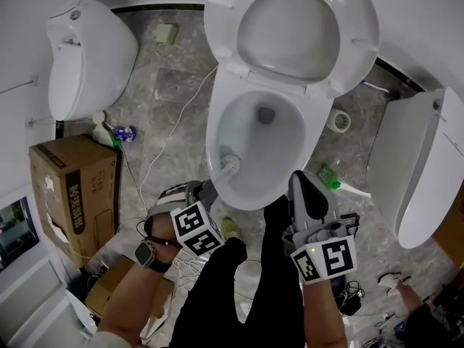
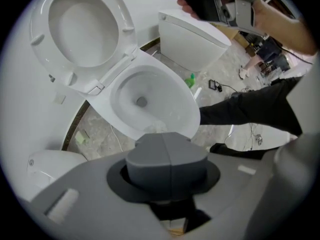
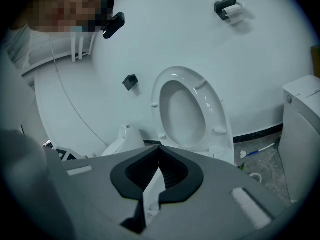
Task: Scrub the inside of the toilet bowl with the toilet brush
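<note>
The white toilet (image 1: 217, 133) stands with its lid (image 1: 290, 27) raised and its bowl (image 1: 279, 143) uncovered. A toilet brush (image 1: 230, 164) rests with its white head against the bowl's inner left wall, just below the rim. My left gripper (image 1: 206, 189) is shut on its handle at the bowl's near-left edge. In the left gripper view the jaws (image 2: 166, 151) meet, with bristles (image 2: 157, 127) just past them. My right gripper (image 1: 299, 183) hovers at the bowl's near-right rim, shut and holding nothing I can make out. It (image 3: 159, 156) points up at the raised lid (image 3: 186, 109).
Other white toilets stand at left (image 1: 87, 56) and right (image 1: 420, 172). A cardboard box (image 1: 72, 194), a spray bottle (image 1: 109, 133), a white cable (image 1: 170, 133), a tape roll (image 1: 338, 120) and a green bottle (image 1: 330, 176) lie on the floor. The person's black trouser leg (image 1: 268, 281) is below.
</note>
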Demonstrator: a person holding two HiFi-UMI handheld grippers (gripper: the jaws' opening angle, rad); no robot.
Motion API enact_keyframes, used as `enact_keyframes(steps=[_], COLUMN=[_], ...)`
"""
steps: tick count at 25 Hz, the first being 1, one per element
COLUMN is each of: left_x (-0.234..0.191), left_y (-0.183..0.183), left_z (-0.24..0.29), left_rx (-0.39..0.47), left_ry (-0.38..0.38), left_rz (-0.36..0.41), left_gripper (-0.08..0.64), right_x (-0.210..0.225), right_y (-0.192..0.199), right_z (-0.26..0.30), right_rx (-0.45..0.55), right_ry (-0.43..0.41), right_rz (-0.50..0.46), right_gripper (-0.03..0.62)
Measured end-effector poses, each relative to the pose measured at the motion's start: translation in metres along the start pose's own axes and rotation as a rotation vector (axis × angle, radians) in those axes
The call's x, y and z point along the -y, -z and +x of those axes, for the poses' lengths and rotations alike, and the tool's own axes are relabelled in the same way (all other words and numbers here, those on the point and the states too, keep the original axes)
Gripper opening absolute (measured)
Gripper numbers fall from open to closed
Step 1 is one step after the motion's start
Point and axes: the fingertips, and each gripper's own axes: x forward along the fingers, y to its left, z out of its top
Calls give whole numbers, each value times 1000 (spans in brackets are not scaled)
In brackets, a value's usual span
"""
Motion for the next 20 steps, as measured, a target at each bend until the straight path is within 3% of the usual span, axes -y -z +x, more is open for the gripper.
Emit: enact_keyframes(steps=[3, 6, 11, 20], left_x=[-9, -13, -17, -6], left_y=[-5, -8, -3, 14], left_z=[1, 4, 10, 8], left_rx=[20, 64, 190, 397], left_ry=[-10, -9, -53, -244], left_rz=[-47, -158, -447, -882], left_gripper=[153, 153, 153, 153], right_x=[2, 4, 4, -2], right_y=[-1, -2, -6, 3], right_z=[2, 3, 4, 8], right_rx=[-5, -11, -20, -71], right_ry=[-1, -1, -10, -44], right_rz=[0, 0, -13, -42], right_gripper=[12, 12, 12, 12])
